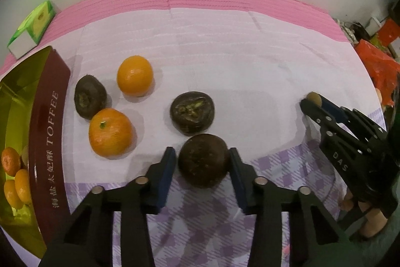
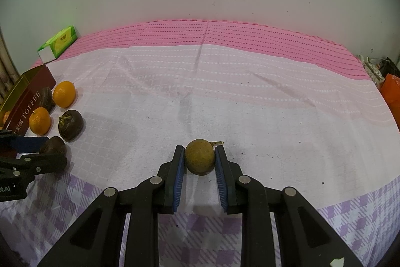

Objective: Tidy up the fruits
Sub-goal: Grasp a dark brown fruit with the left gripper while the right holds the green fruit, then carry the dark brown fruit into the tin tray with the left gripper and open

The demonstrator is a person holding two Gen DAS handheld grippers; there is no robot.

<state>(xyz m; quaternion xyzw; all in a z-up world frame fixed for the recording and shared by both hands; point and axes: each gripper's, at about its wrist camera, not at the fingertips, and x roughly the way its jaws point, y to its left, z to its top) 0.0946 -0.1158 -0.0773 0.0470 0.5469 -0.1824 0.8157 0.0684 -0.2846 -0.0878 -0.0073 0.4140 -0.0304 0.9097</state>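
Blue ribbed pads of left gripper [image 1: 203, 162] clamp a round dark fruit [image 1: 203, 160]; right gripper [image 2: 199, 158] pinches a tan longan [image 2: 199, 156].

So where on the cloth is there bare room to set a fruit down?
The free patch is the wide cloth between the brown fruit in the right gripper and the pink strip by the wall. It is crowded beside the toffee box, where oranges and dark fruits cluster around the left gripper.
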